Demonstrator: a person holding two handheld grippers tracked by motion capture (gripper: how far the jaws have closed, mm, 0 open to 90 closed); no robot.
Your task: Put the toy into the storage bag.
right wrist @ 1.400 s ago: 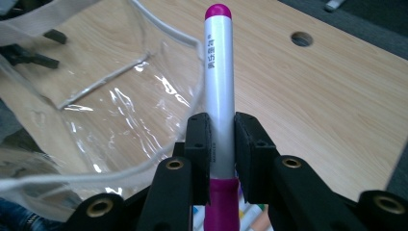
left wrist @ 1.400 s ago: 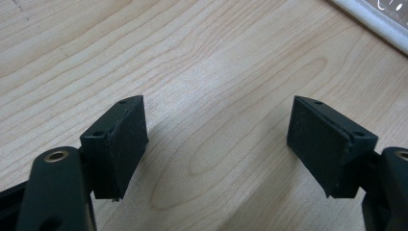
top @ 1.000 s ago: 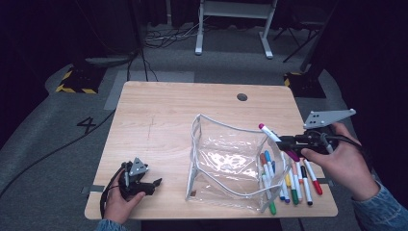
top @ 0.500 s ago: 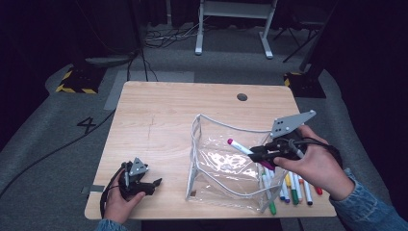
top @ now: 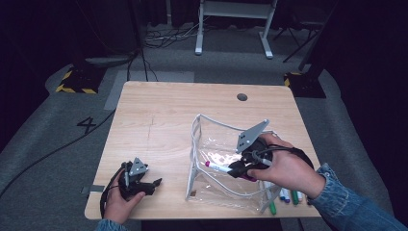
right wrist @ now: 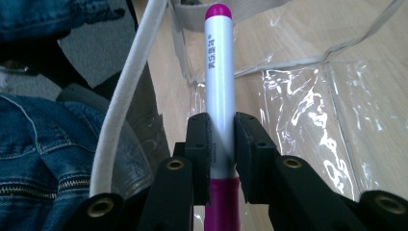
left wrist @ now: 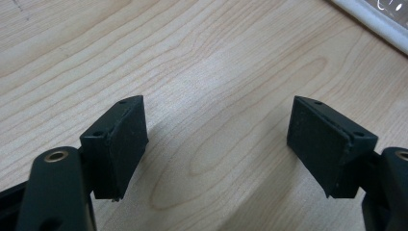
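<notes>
Right tongs [top: 239,169] clamped on a magenta marker [top: 219,167], pads [right wrist: 198,139] squeezing the white barrel just above the magenta end. In the right gripper view the marker [right wrist: 220,86] runs straight out along the jaws, its small magenta tip leading. The marker hangs over the open top of the clear pouch [top: 226,185], tip aimed toward the pouch's left wall, not yet resting on the bottom as far as I can tell.

Left tongs [top: 153,184] stand wide with nothing between them, lying on the wooden surface [top: 168,115] near the front left corner, well apart from the pouch. Left gripper view: bare wood between the pads [left wrist: 120,139].

More markers [top: 284,196] lie on the surface at the pouch's right side, partly hidden by the right hand [top: 284,168].

Step in hand, as I read it: dropping this marker into the pouch. To do it well:
- lower the tip past the white rim [right wrist: 127,101] before letting go; the rim sits close on one side and could catch the barrel
- tilt the marker flatter so it lies along the floor of the pouch
- release low; the pouch looks light and floppy
- the idle left tongs could steady the near wall if it sags
</notes>
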